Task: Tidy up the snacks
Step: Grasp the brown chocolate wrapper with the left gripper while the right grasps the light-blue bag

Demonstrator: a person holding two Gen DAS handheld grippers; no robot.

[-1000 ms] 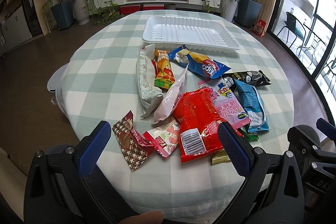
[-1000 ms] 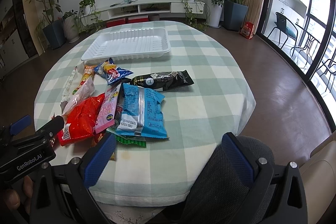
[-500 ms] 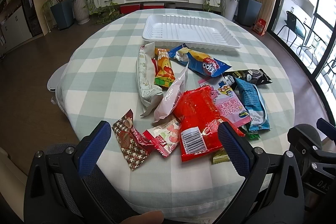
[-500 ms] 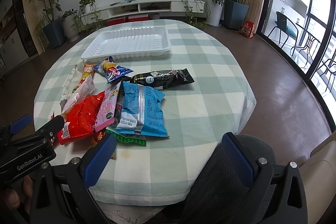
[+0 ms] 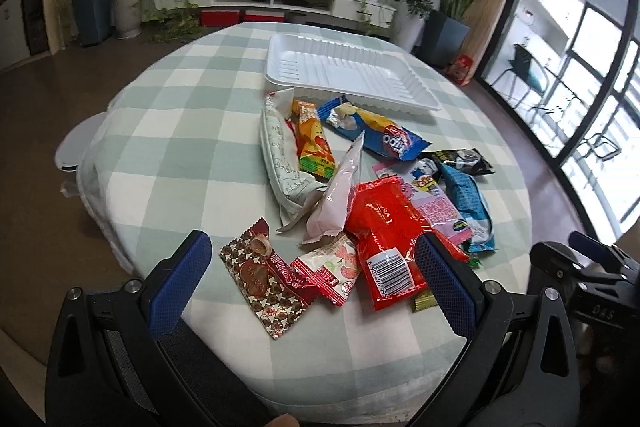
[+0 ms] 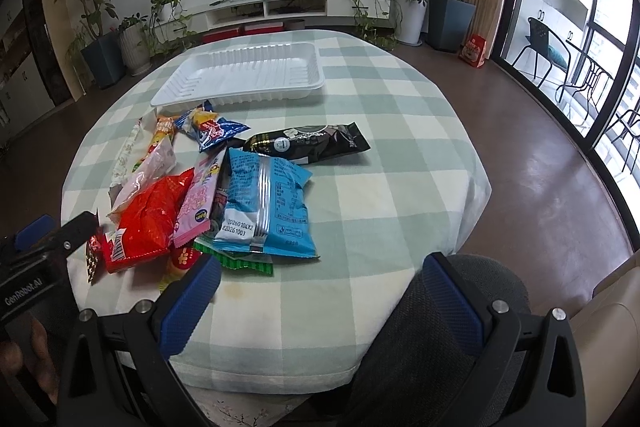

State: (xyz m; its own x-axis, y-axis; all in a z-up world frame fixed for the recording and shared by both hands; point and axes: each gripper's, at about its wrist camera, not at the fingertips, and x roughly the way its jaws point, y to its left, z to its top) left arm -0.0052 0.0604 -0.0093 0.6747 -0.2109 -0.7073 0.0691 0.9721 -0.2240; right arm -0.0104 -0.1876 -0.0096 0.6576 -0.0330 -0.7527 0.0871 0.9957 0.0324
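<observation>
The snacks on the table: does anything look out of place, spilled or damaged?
Nothing looks spilled or torn. The packets lie in a loose overlapping heap: the red packet covers part of the pink packet, and the blue bag lies over a green wrapper. The white tray holds nothing yet.

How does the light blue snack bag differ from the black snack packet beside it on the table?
The light blue snack bag is broad and puffy, lying back up with its silver seam and printed label showing; the black snack packet is slimmer, longer and dark. The blue bag rests partly on other snacks, while the black packet lies mostly on the checked cloth. Both are sealed and outside the white tray.
</observation>
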